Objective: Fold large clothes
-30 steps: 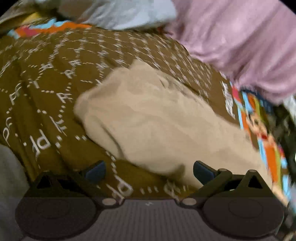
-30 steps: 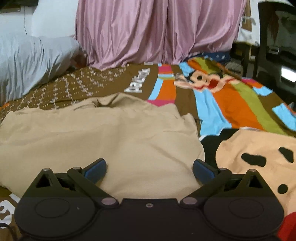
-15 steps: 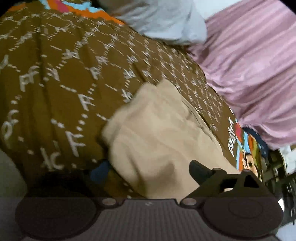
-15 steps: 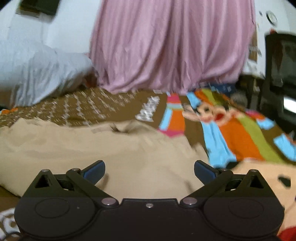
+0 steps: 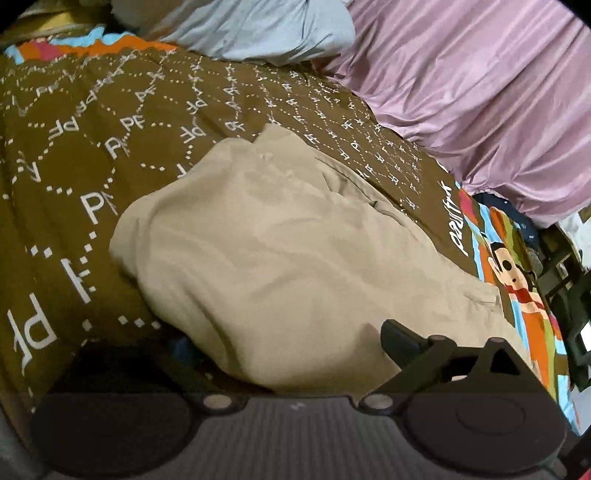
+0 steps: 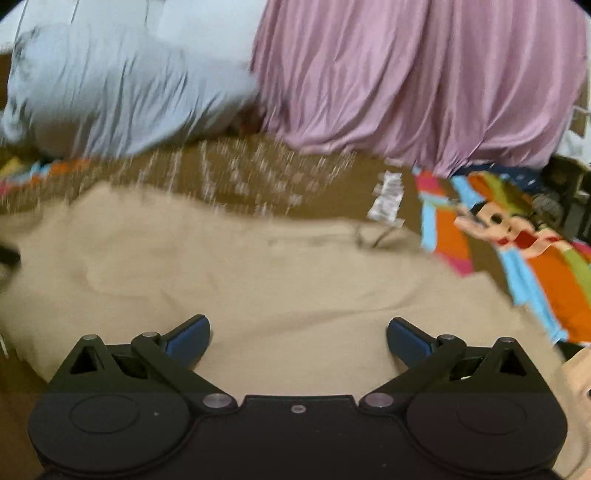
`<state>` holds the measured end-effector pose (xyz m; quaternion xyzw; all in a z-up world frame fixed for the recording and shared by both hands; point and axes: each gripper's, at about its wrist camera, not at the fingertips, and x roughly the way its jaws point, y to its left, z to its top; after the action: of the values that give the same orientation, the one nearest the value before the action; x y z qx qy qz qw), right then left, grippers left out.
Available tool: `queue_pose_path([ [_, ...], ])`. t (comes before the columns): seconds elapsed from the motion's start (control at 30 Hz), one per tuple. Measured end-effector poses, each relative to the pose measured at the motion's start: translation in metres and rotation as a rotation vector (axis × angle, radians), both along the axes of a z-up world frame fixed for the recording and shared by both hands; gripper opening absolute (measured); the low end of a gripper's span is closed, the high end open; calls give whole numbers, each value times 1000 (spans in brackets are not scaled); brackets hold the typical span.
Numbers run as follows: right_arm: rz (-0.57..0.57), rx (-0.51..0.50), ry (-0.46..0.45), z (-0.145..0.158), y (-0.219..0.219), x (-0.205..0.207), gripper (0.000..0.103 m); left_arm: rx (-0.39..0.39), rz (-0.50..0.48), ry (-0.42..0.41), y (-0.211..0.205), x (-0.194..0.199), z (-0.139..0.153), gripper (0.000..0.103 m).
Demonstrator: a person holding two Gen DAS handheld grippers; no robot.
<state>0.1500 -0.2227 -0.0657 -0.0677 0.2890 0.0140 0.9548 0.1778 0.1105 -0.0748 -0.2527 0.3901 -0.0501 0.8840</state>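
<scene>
We hold the left hand-held gripper (image 5: 284, 343) low at the near edge of the tan shirt (image 5: 295, 258). Its jaws are wide & closing in a bit, w/ a thick fold of the shirt bulging between them. The left finger is dark & partly tucked under the cloth, so we can't tell if it touches. The right finger (image 5: 400, 338) lies on top of the shirt.

The shirt is spread on the bed, over a brown cover w/ white letters (image 5: 92, 155). A gray pillow (image 5: 251, 29) sits at the far end, next to a pink curtain (image 5: 480, 103).

Our right hand-held gripper (image 6: 298, 334) is over the near part of the same shirt (image 6: 258, 273). Its jaws are open wide, nothing pinched; the blue pads (image 6: 190, 334) are apart, cloth below. To the right is the bright cartoon blanket (image 6: 517, 240), a bit blurry
</scene>
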Motion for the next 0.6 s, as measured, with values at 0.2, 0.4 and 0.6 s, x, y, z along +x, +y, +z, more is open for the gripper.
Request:
queue_pose_path([
  [0.2,-4,30,1,-3,-3,-1,102,5,47,-27,4,-6,2,76],
  [0.4,-10,41,0,-2,-7,-1,102,-22,56,-3,8,-2,-2,75],
  [0.6,-70,126,-10,16,-29,-31,102,-18,70,15,5,2,-2,79],
])
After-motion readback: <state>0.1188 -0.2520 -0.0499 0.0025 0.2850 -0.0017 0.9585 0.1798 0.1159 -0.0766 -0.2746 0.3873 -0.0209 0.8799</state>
